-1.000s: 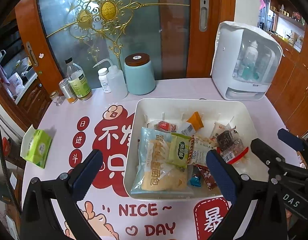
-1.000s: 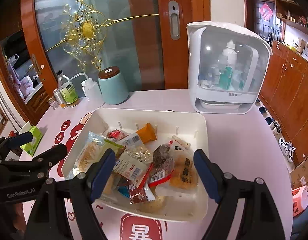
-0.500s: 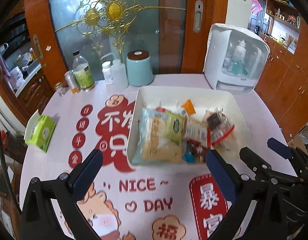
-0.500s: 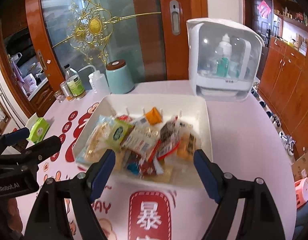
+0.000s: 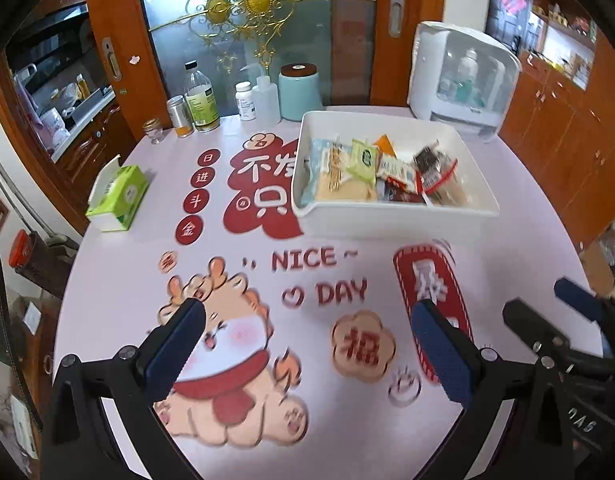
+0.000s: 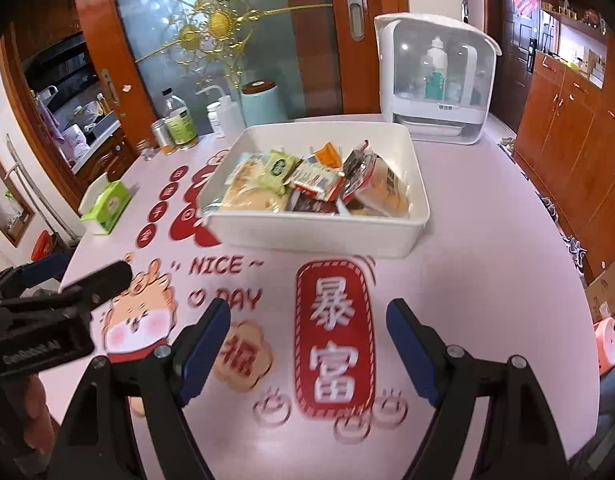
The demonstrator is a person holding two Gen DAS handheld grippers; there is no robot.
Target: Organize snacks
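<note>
- A second ago my left gripper (image 5: 303, 348) and right gripper (image 6: 307, 344) hung right over the bin (image 5: 395, 222); now both have drawn back toward the near edge of the table (image 5: 211, 216), and the bin sits well apart from them, farther up the table.
- Both sets of jaws are spread wide, with nothing between them. They were just as wide and empty a second ago.
- The snacks (image 5: 379, 172) lie heaped in the bin, much as they did before: a big pale bread pack at the left, a green packet on top of it, red and dark wrappers toward the right, an orange one at the back.
- Nothing has left the bin, and no snack lies on the table outside it.
- I take the pull-back either as a finish or as a pause, since all the snacks are gathered in one place; I cannot tell which.
- The tissue box (image 5: 117, 194) and bottles (image 5: 201, 98) stand off to the left, apart from the bin.
</note>
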